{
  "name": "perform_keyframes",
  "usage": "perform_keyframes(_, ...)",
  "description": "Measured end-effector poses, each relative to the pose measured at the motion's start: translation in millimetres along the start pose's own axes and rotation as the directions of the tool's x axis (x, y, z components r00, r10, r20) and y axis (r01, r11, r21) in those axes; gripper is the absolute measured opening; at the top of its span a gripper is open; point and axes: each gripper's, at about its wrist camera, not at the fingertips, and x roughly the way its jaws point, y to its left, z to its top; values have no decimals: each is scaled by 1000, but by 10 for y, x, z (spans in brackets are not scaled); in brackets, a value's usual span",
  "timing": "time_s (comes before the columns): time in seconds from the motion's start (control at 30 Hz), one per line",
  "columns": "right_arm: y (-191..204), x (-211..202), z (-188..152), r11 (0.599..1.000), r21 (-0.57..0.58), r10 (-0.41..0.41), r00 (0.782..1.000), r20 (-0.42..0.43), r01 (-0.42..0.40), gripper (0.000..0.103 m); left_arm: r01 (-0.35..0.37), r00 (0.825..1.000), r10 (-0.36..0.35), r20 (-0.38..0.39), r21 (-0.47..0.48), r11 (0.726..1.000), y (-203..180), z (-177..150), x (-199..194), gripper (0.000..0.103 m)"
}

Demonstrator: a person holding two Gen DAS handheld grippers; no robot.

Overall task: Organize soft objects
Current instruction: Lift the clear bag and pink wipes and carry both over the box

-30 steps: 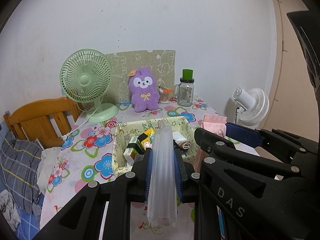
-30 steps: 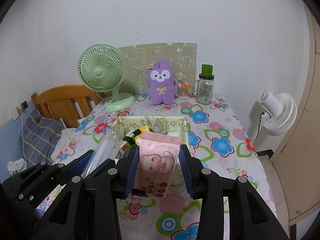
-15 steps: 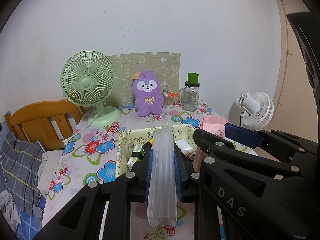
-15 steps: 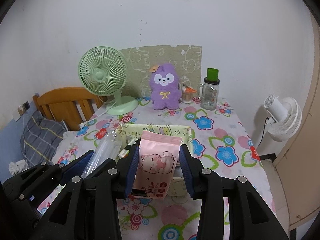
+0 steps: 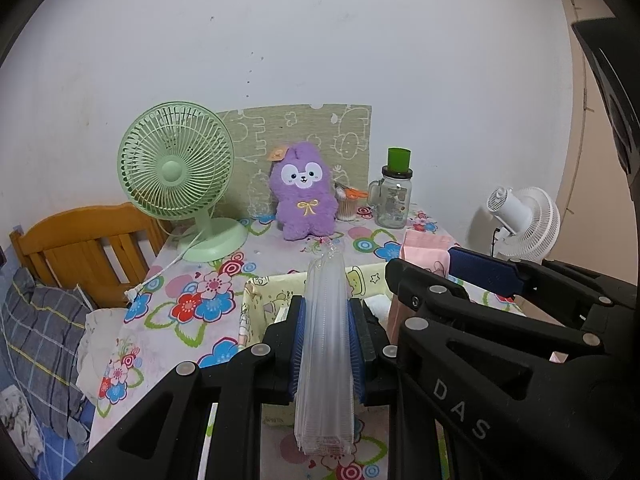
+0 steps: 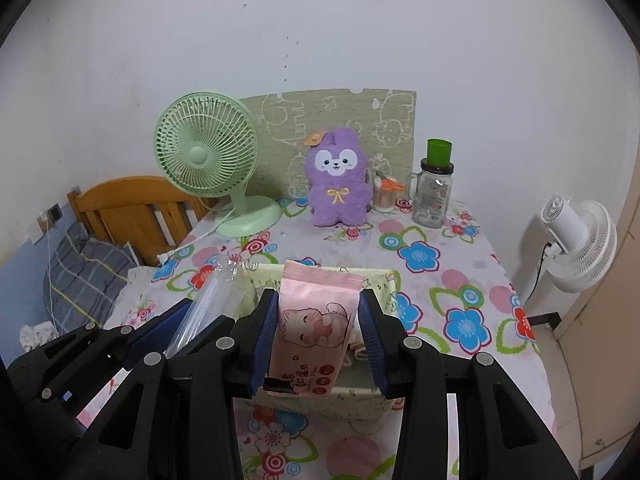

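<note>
My left gripper (image 5: pixel 327 303) is shut on a long clear plastic pack (image 5: pixel 325 344), held upright over the yellow fabric box (image 5: pixel 276 281) on the flowered table. My right gripper (image 6: pixel 318 300) is shut on a pink wipes pack (image 6: pixel 312 332) with a cat picture, also above the box (image 6: pixel 380 277). In the left wrist view the pink pack (image 5: pixel 424 245) and the right gripper's blue pad show at the right. The clear pack (image 6: pixel 212 304) shows at the lower left of the right wrist view. A purple plush (image 6: pixel 338 184) sits at the table's back. The box's contents are mostly hidden.
A green desk fan (image 5: pixel 176 168) stands at the back left, with a glass jar with a green lid (image 5: pixel 394 196) beside the plush. A white floor fan (image 6: pixel 576 240) stands off the table's right edge. A wooden headboard (image 6: pixel 128 204) and bedding lie to the left.
Both grippers have carried their packs forward over the box, which now sits lower and partly hidden in both views. Both grips are unchanged.
</note>
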Motion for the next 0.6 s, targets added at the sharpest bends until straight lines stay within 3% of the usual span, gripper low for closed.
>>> perform_keyframes(0.6,-148,404,131,1000,16,5,999,-37,-4,44,-4,999,4,-42,-8,1000,43,119,495,20)
